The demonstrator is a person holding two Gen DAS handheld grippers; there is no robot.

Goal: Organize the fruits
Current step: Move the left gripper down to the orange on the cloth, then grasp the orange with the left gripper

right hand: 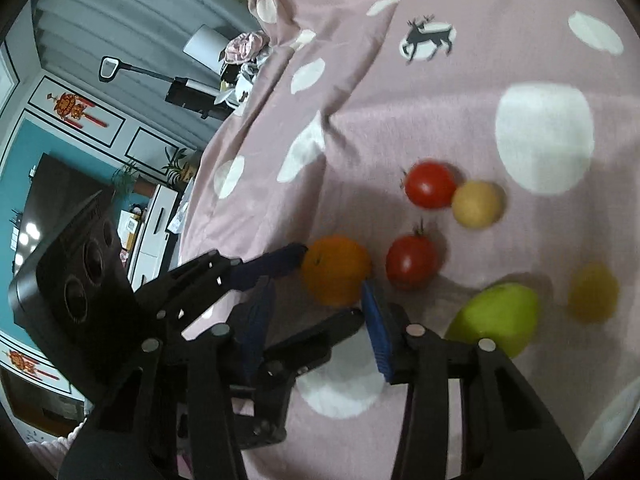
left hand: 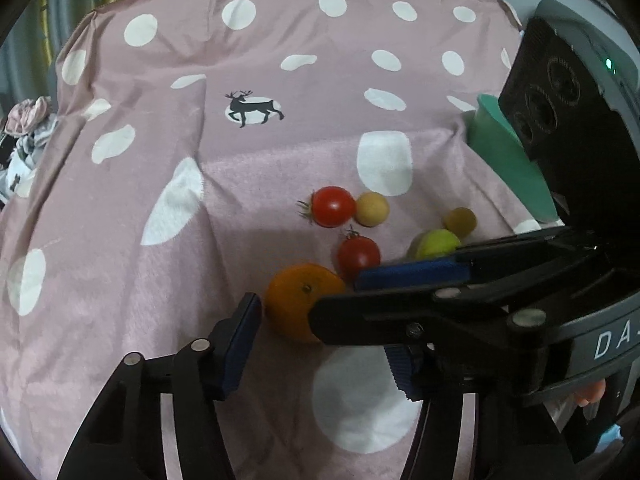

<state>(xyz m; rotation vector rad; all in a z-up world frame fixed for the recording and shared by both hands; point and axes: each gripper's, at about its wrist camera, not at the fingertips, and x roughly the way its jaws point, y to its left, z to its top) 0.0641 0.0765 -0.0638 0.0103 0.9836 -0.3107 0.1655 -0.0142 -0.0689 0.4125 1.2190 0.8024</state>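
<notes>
Fruits lie on a pink dotted cloth [left hand: 168, 152]: an orange [left hand: 298, 304], two red tomatoes [left hand: 333, 206] [left hand: 358, 254], a pale yellow round fruit [left hand: 372, 209], a green fruit [left hand: 436, 243] and a dull yellow one [left hand: 461, 220]. My left gripper [left hand: 320, 340] is open, its fingers either side of the orange, not touching. My right gripper [right hand: 316, 320] is also open just before the orange [right hand: 336, 270], with the green fruit [right hand: 496, 316] beside its right finger. The right gripper crosses the left wrist view [left hand: 404, 276] from the right.
A green container [left hand: 504, 156] stands at the right behind the right gripper's body. The cloth drops off at its left edge; a cluttered room with a cabinet [right hand: 156, 220] lies beyond. A heap of clothes [left hand: 28, 120] sits at the far left.
</notes>
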